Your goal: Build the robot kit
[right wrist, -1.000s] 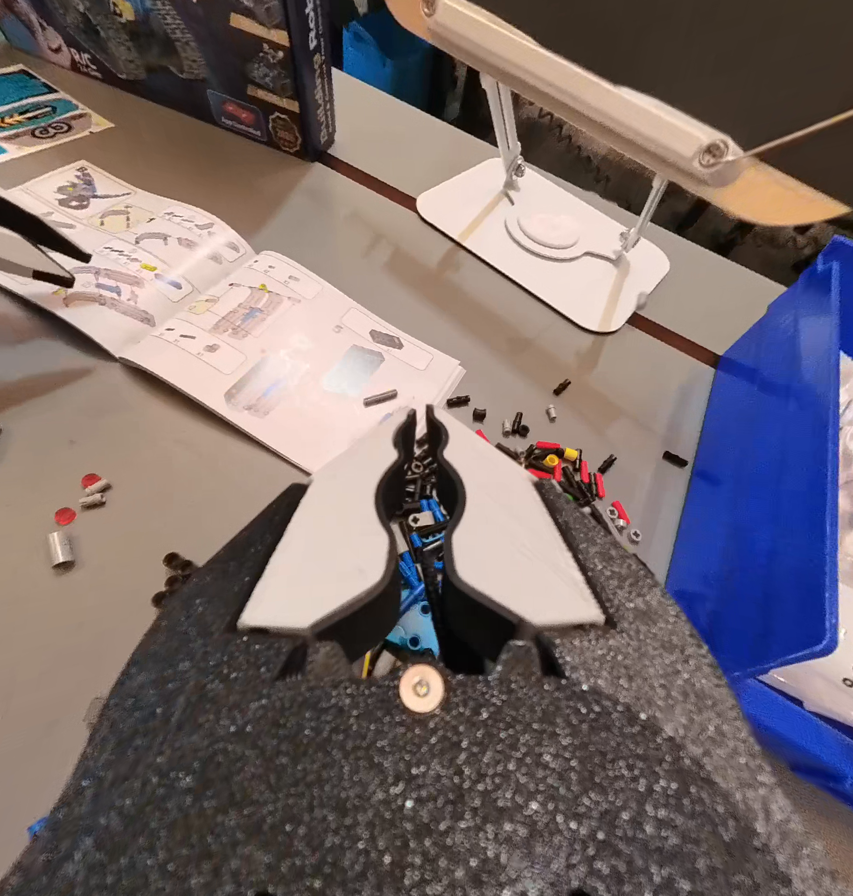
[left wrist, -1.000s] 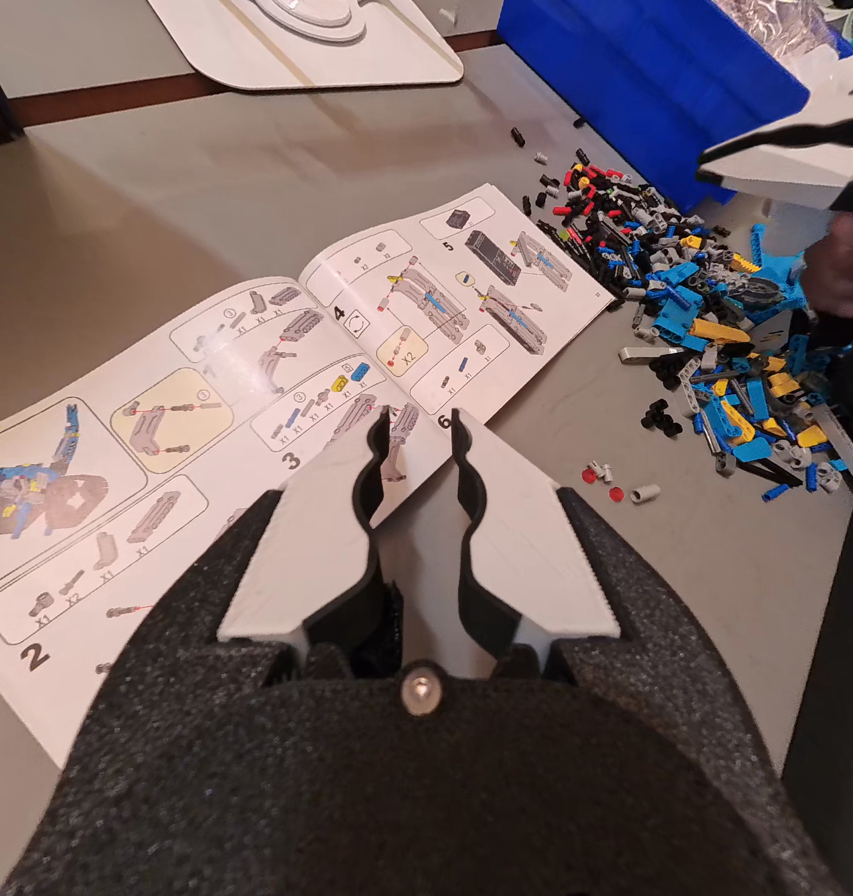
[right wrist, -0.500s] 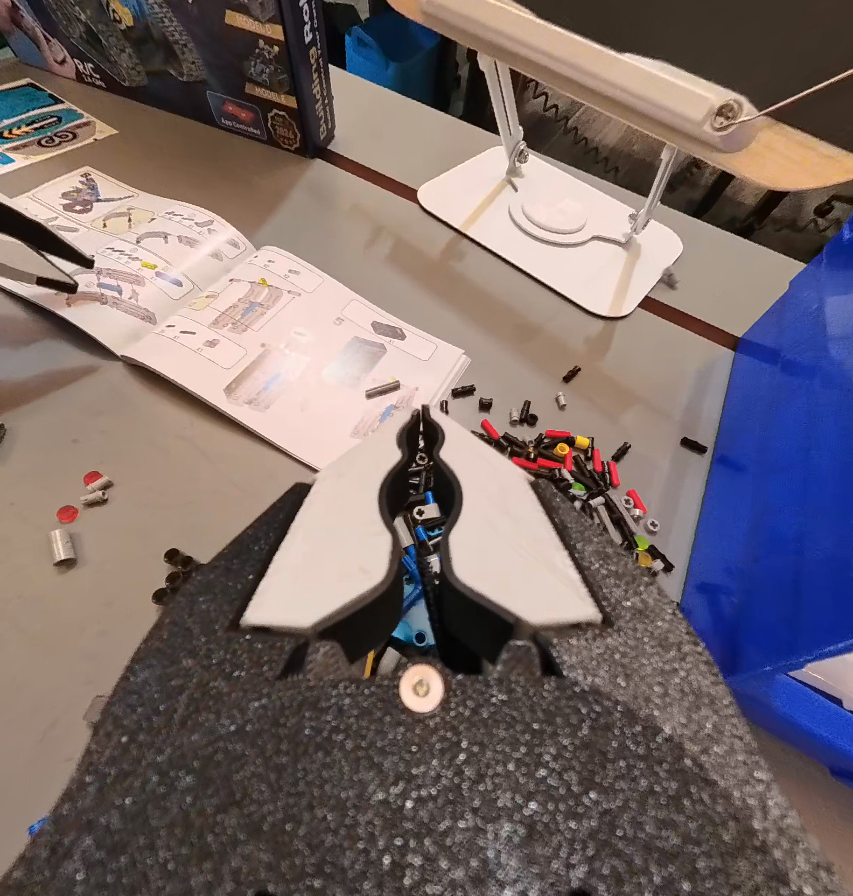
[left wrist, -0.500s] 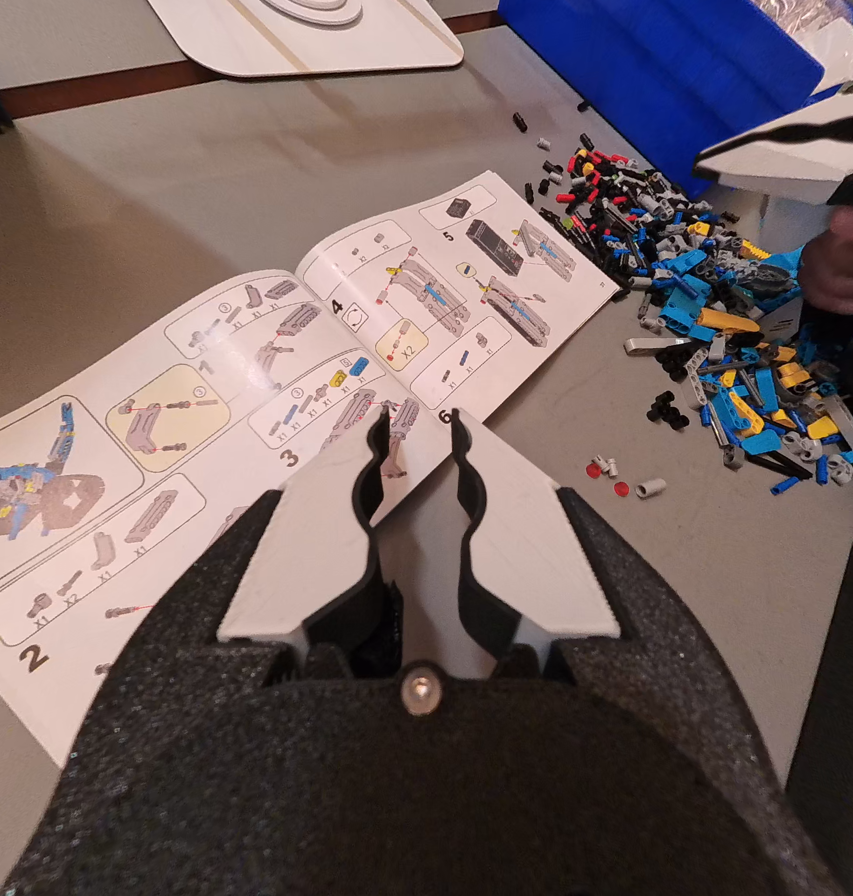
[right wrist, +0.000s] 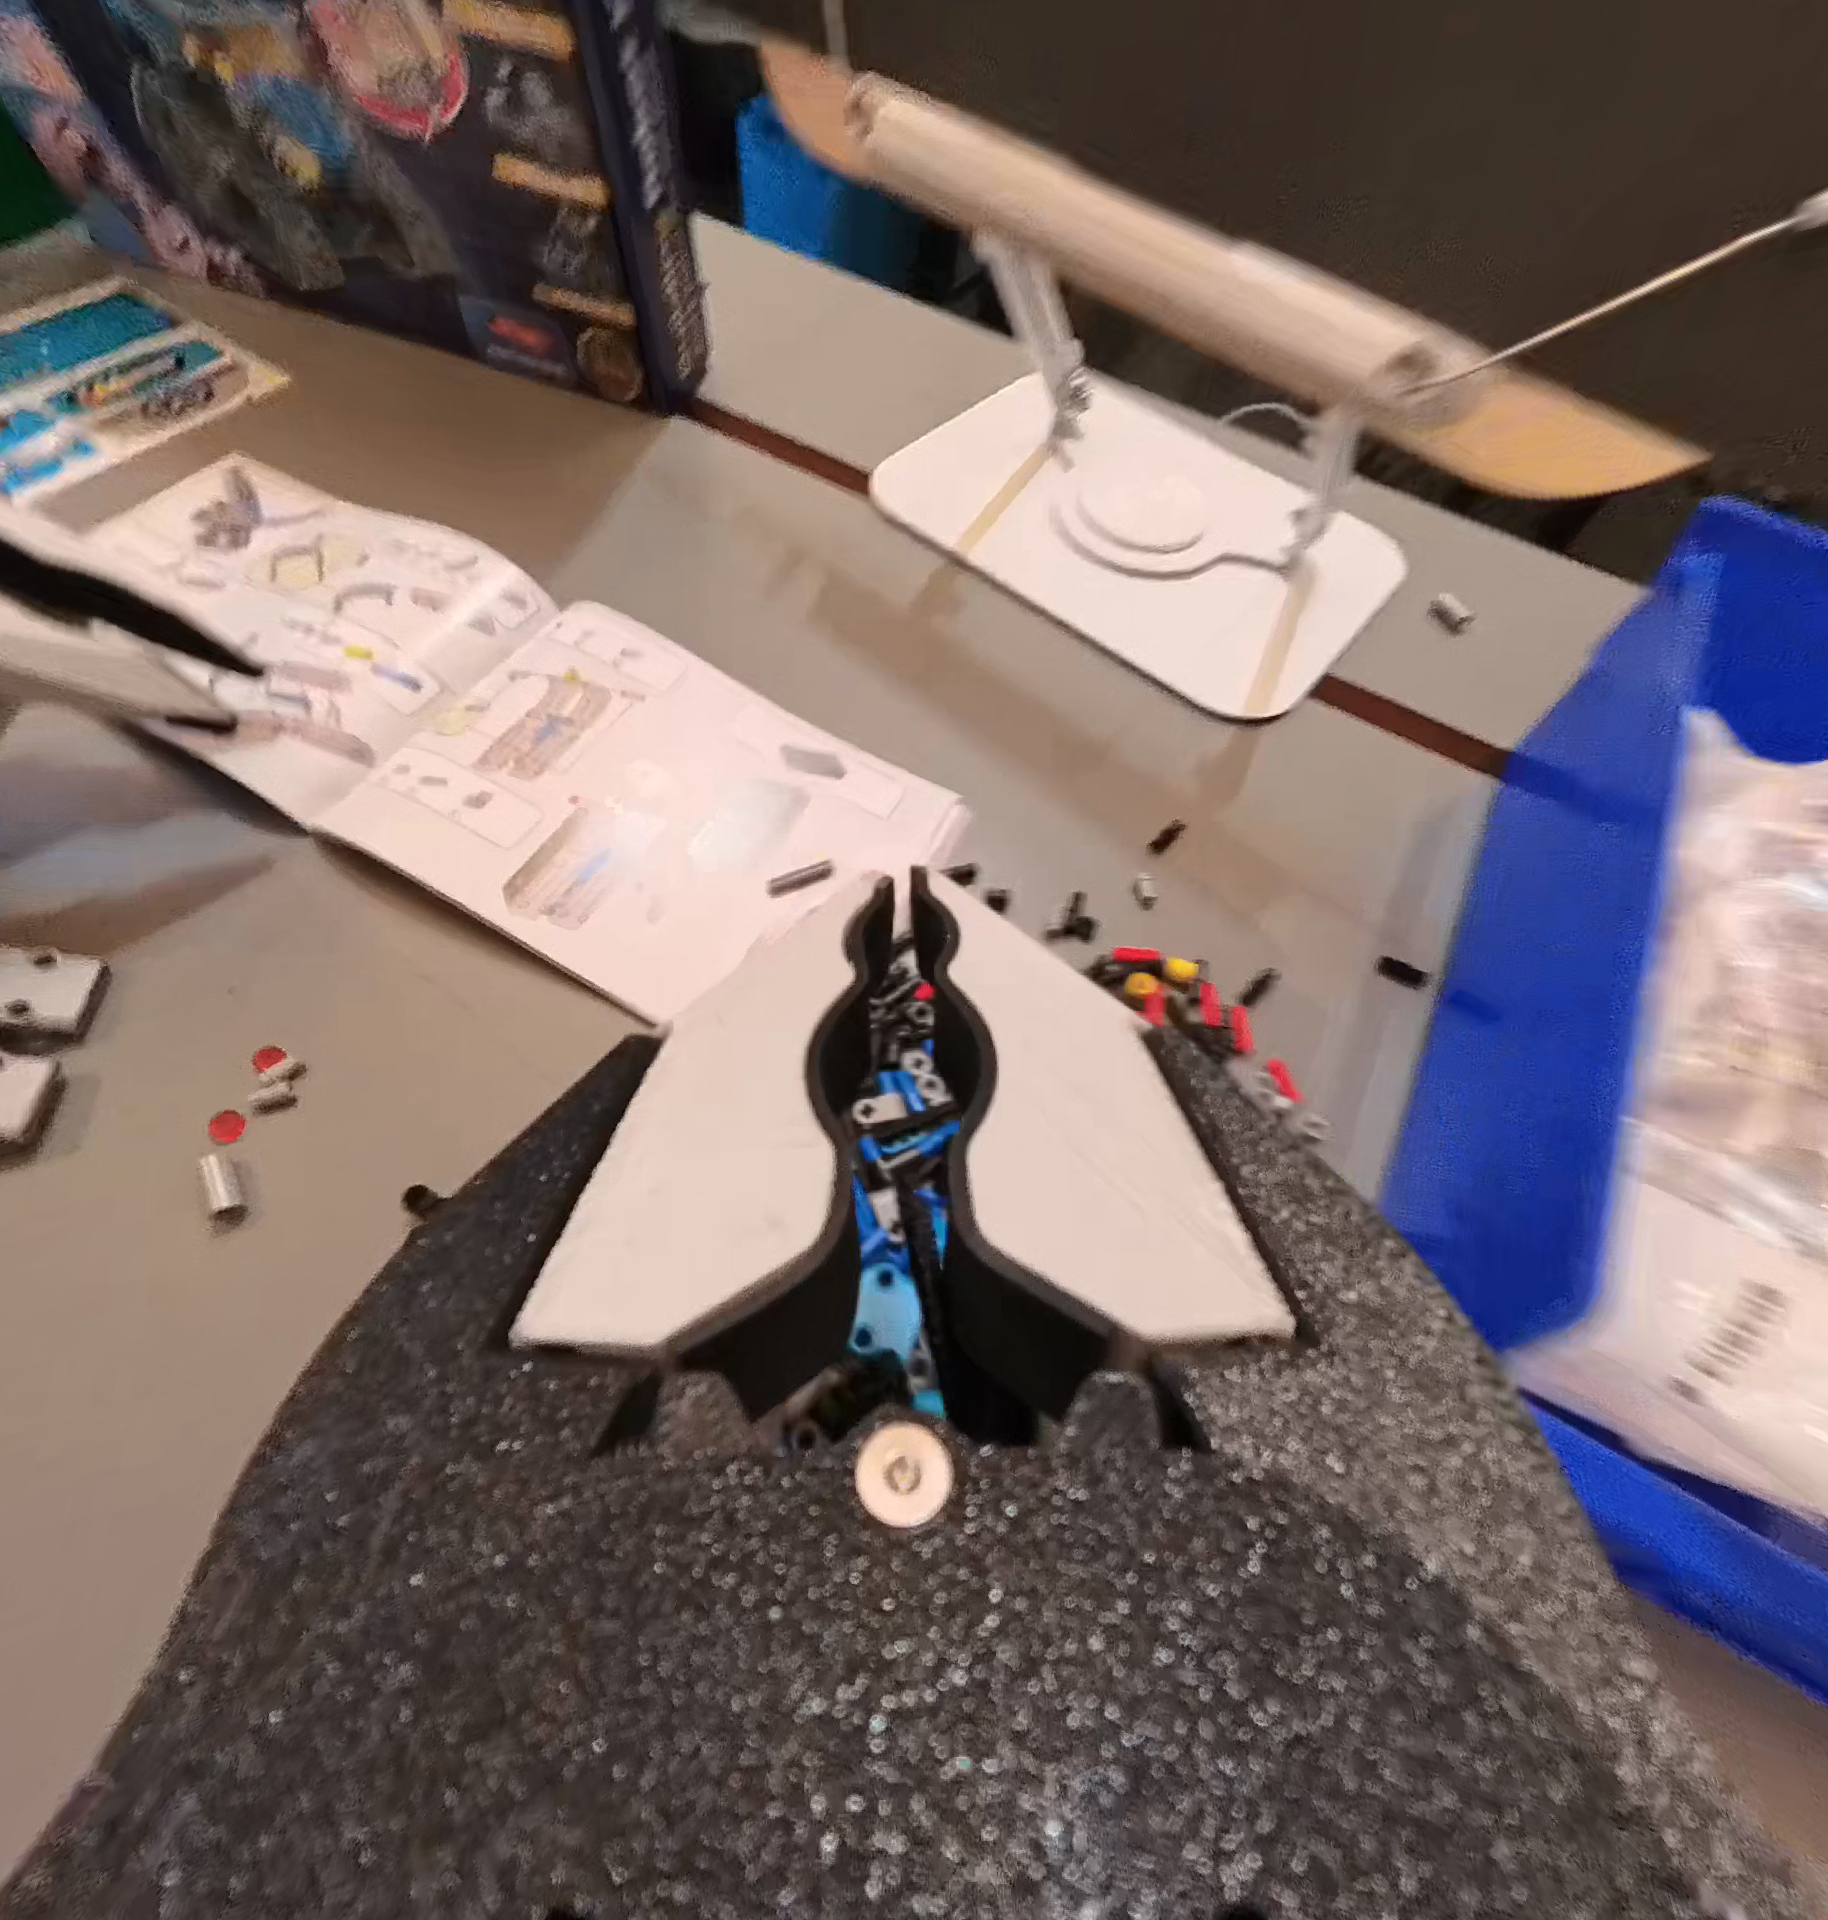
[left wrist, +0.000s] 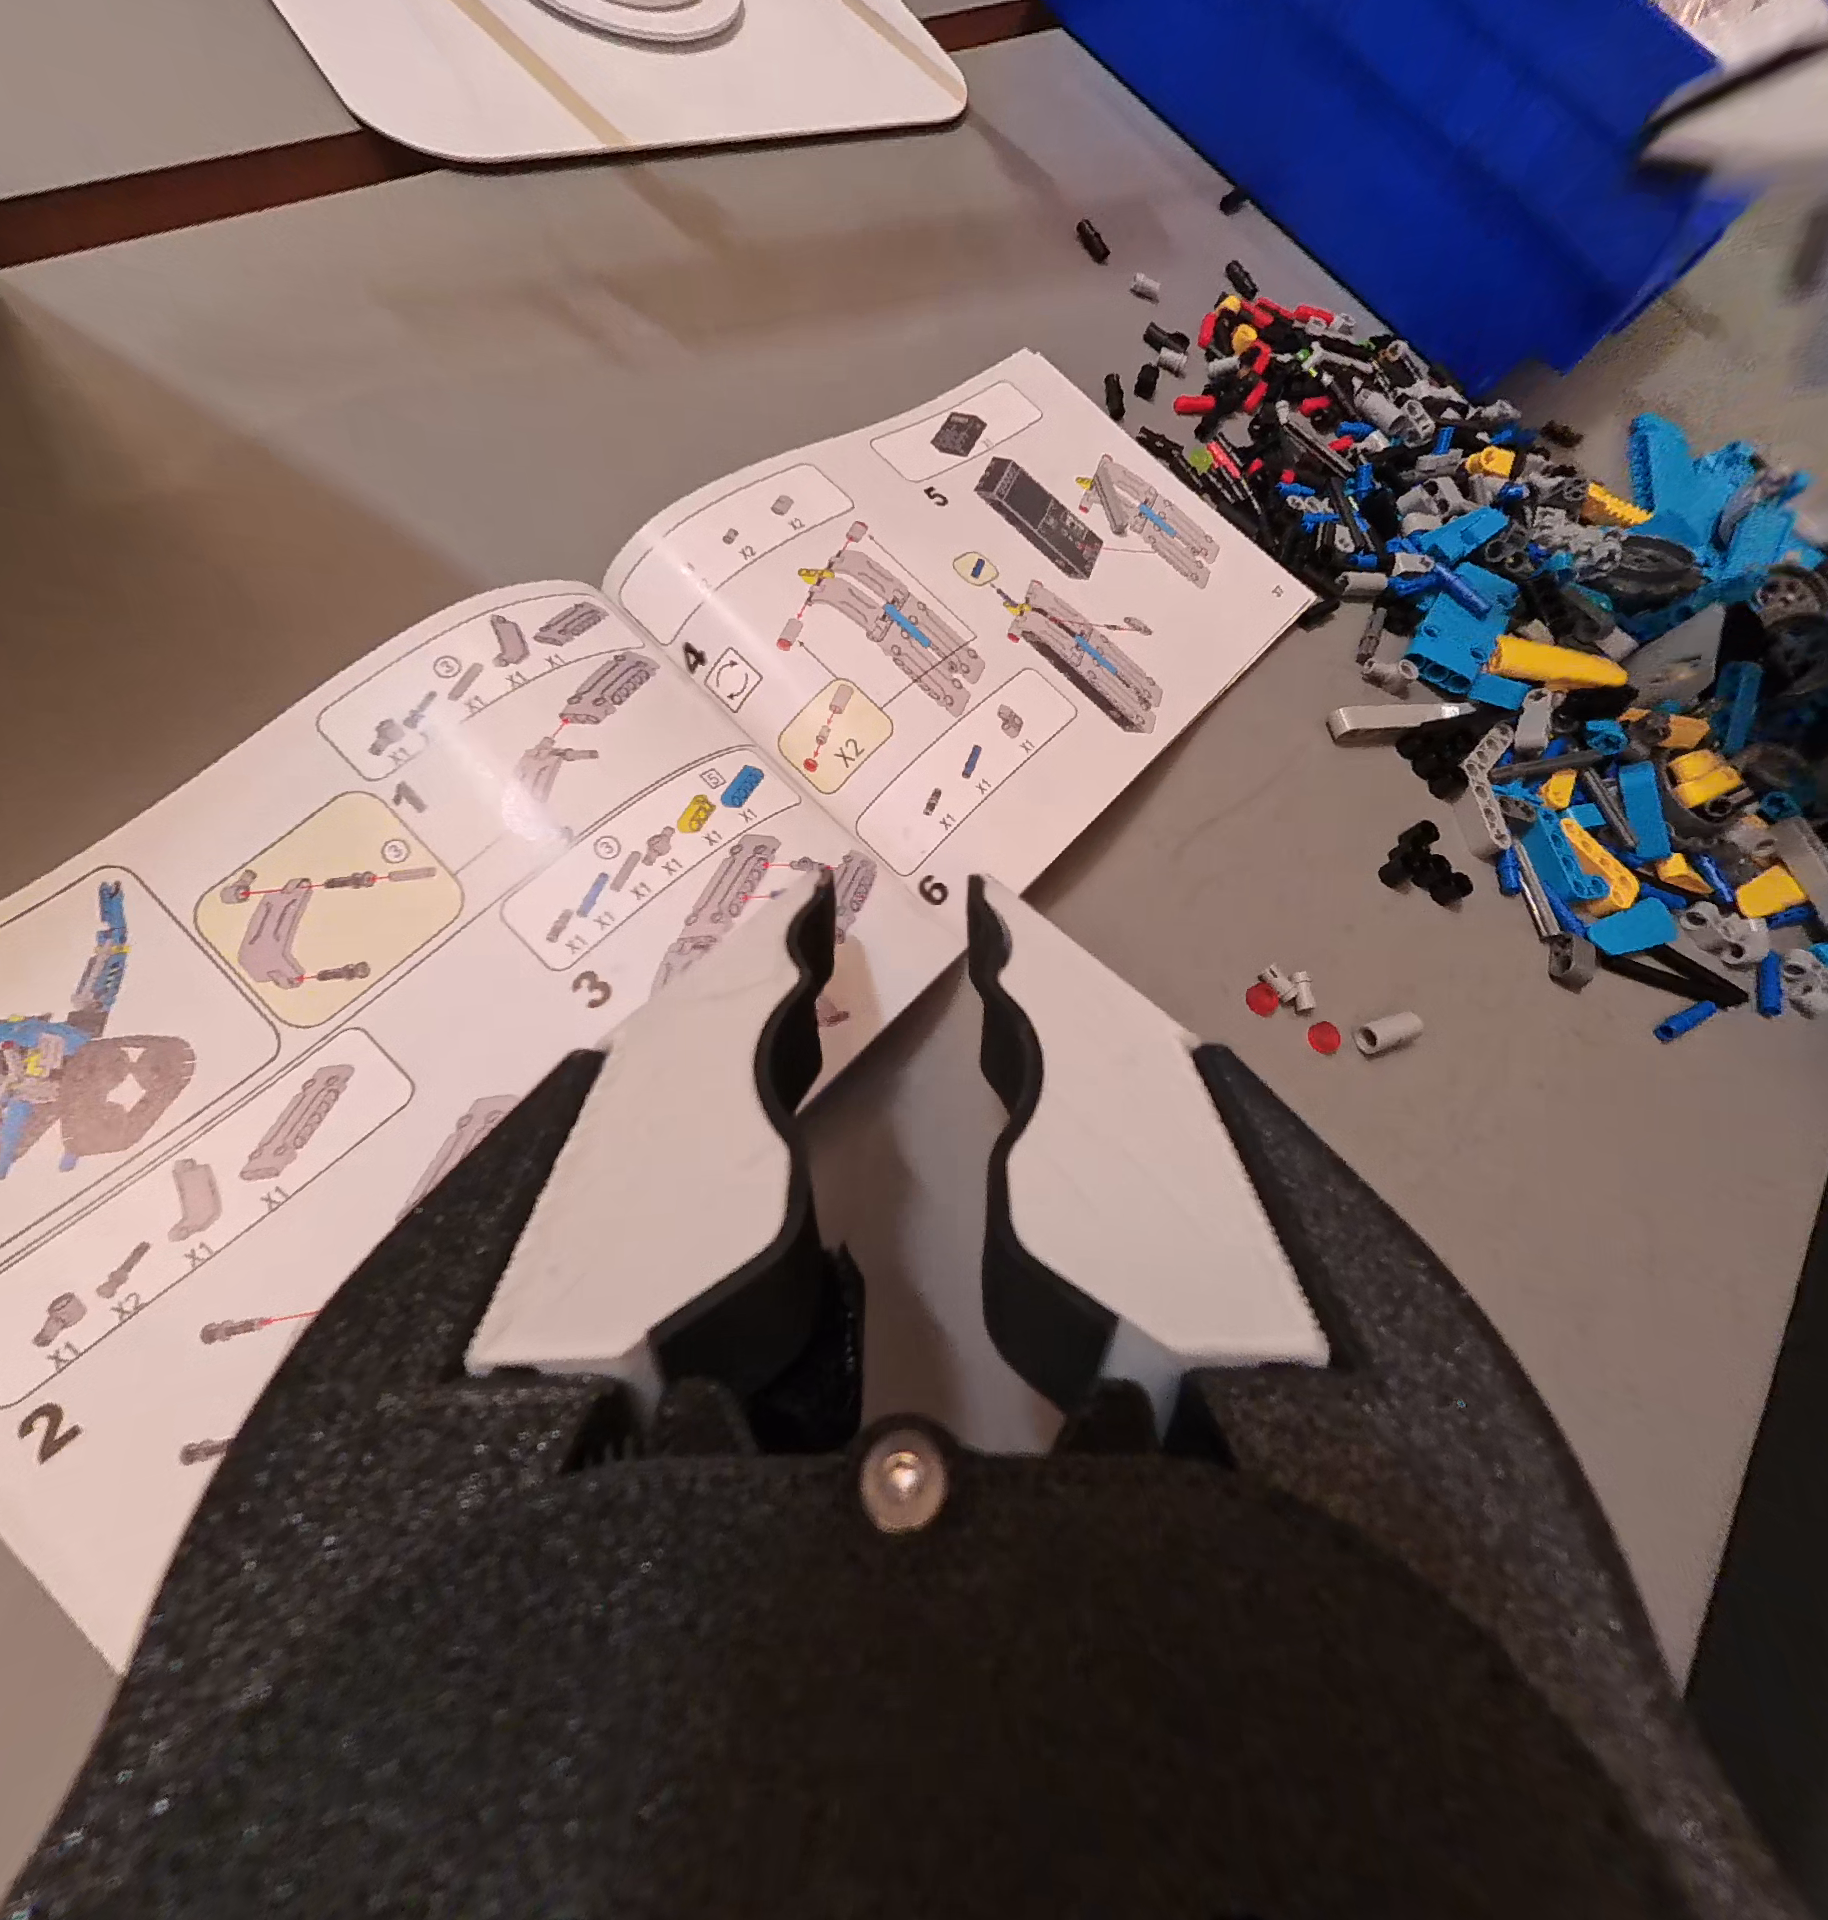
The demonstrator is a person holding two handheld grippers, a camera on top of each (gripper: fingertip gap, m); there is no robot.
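My left gripper (left wrist: 897, 883) has its jaws parted, empty, over the booklet's (left wrist: 681, 727) near edge. My right gripper (right wrist: 902, 878) has its jaws nearly closed, empty, above the brick pile (right wrist: 1180, 987) beside that booklet on the worktop (left wrist: 370, 395).

Printed numerals and small captions are being carried across both pages of the open instruction booklet (left wrist: 681, 727), sharp in the left wrist view. Lettering is being shown on the dark box (right wrist: 390, 187), the sticker sheet (right wrist: 89, 384) and the clear bag (right wrist: 1772, 1039) in the blue bin (right wrist: 1512, 1039), all being blurred past reading.
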